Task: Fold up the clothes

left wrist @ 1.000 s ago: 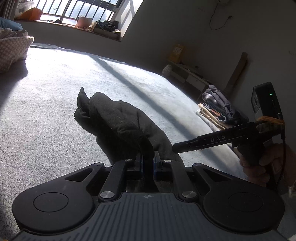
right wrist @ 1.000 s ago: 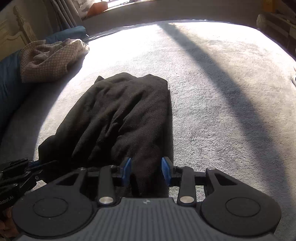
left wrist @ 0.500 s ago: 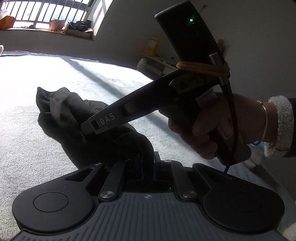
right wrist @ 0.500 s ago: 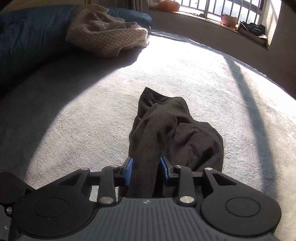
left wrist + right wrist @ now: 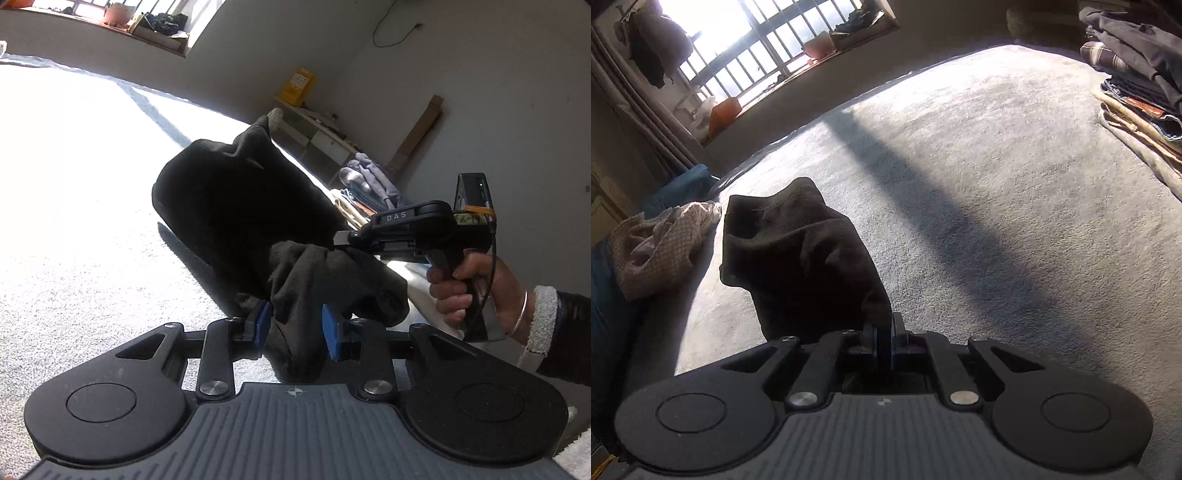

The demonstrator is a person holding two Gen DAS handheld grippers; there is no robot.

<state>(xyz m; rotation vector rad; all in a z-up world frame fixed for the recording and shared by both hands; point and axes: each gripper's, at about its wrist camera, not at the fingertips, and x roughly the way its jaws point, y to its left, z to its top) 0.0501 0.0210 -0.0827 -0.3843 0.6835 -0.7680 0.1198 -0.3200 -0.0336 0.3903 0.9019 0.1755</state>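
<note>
loosely, black garment (image 5: 258, 206) between left gripper (image 5: 295, 325) pads.

My black garment (image 5: 236, 206) hangs bunched and rumpled above the grey bed (image 5: 997, 184), one fold pinched at its near end, its far end drooping in a crumpled lump.

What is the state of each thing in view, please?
black garment: bunched, lifted off the bed.
left tool: jaws opening, cloth between the pads.
right tool: shut on the black garment.
patterned cloth: crumpled, unfolded.
clothes pile: folded, stacked at the bed's edge.
</note>
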